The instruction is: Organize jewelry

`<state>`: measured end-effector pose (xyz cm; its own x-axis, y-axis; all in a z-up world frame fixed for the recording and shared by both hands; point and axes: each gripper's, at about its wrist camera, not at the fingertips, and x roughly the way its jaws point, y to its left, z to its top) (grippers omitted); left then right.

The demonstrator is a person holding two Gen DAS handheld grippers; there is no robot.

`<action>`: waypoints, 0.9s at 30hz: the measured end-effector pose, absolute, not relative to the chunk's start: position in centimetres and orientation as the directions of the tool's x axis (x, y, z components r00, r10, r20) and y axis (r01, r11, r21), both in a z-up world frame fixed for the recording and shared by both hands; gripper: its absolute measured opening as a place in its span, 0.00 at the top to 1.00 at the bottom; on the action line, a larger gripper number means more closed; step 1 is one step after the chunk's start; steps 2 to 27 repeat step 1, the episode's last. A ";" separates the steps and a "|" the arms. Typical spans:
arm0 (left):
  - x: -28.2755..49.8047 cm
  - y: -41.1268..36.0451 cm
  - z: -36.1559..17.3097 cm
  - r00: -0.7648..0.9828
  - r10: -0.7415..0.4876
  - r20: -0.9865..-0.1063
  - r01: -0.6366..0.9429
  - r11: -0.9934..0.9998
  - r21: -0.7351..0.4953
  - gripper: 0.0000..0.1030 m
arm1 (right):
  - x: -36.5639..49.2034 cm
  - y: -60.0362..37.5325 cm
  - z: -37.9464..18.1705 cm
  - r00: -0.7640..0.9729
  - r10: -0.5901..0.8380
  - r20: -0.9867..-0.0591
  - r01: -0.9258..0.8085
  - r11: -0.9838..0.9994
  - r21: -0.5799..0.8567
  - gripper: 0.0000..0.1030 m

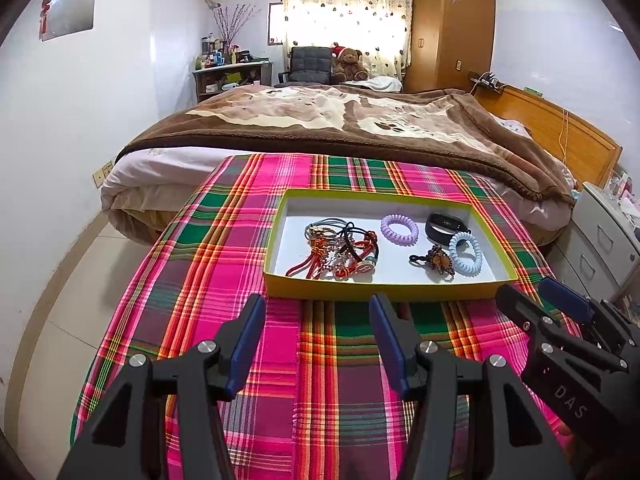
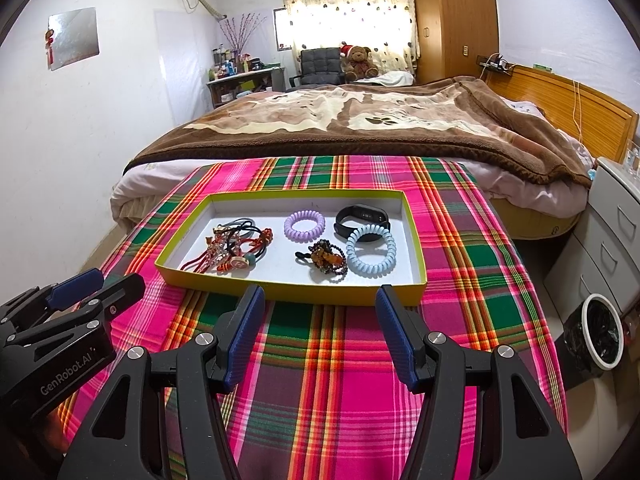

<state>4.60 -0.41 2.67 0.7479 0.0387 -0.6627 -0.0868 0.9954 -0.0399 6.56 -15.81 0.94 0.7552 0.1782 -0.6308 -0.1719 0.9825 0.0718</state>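
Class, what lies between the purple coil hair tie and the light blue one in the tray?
Bare white tray floor, seen in both views, separates purple hair tie from blue hair tie.

Woven plaid cloth (image 2: 340, 380), seemingly cardboard tray (image 2: 288, 292)

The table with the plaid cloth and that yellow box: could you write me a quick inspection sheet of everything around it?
Surface: plaid cloth, bare near the grippers.
Job's things: yellow tray holds purple coil tie, blue coil tie, black wristband, beaded piece, tangled cord pile.
Clutter: nothing seen.
Grippers: left gripper and right gripper open, empty, short of the tray.
Cables: nothing seen on the table.
Surroundings: bed, bin.
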 end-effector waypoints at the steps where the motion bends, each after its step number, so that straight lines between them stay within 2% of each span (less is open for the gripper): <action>1: 4.6 -0.4 2.7 0.749 0.039 -0.662 -0.086 0.996 -0.039 0.45 | 6.6 -15.8 1.0 0.755 0.179 -0.631 -0.172 0.982 0.073 0.43; 27: 4.6 -0.4 2.7 0.749 0.039 -0.662 -0.086 0.996 -0.039 0.45 | 6.6 -15.8 1.0 0.755 0.179 -0.631 -0.172 0.982 0.073 0.43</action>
